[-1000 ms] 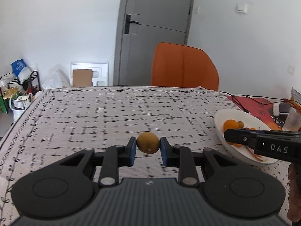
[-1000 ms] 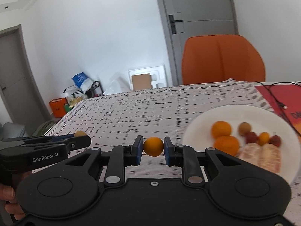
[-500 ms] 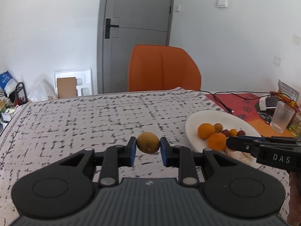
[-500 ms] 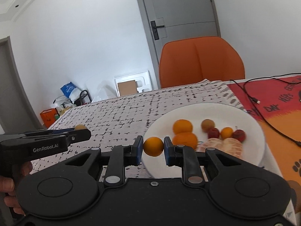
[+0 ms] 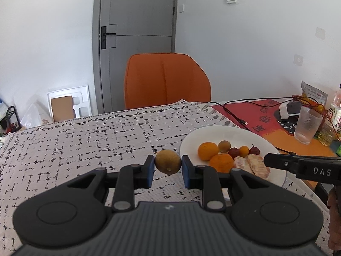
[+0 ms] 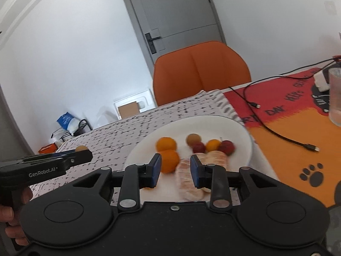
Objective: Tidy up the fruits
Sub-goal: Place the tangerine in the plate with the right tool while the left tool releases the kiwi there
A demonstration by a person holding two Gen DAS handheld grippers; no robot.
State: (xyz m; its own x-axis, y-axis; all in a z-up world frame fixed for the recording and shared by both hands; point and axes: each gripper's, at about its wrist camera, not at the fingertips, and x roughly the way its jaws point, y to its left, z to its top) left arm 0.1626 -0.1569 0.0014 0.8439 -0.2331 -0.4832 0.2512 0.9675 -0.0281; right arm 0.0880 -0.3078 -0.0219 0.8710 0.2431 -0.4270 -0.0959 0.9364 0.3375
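Observation:
My left gripper (image 5: 167, 168) is shut on a brownish-yellow round fruit (image 5: 167, 161) and holds it above the tablecloth just left of the white plate (image 5: 230, 132). The plate (image 6: 234, 128) holds two oranges (image 6: 166, 144), a brown fruit (image 6: 193, 139), small red fruits (image 6: 227, 147), a small orange fruit (image 6: 213, 145) and peeled citrus segments (image 6: 188, 179). My right gripper (image 6: 174, 170) is open and empty over the plate's near side. No orange is between its pads. The left gripper also shows in the right wrist view (image 6: 81, 152).
An orange chair (image 5: 166, 81) stands behind the table. A red and orange mat (image 6: 298, 115) with a black cable (image 6: 275, 132) lies right of the plate. A glass (image 5: 307, 128), a bottle and packets stand at the far right.
My right gripper has opened and no longer holds the small orange; it now hangs over the plate. My left gripper has carried its fruit right, closer to the plate.

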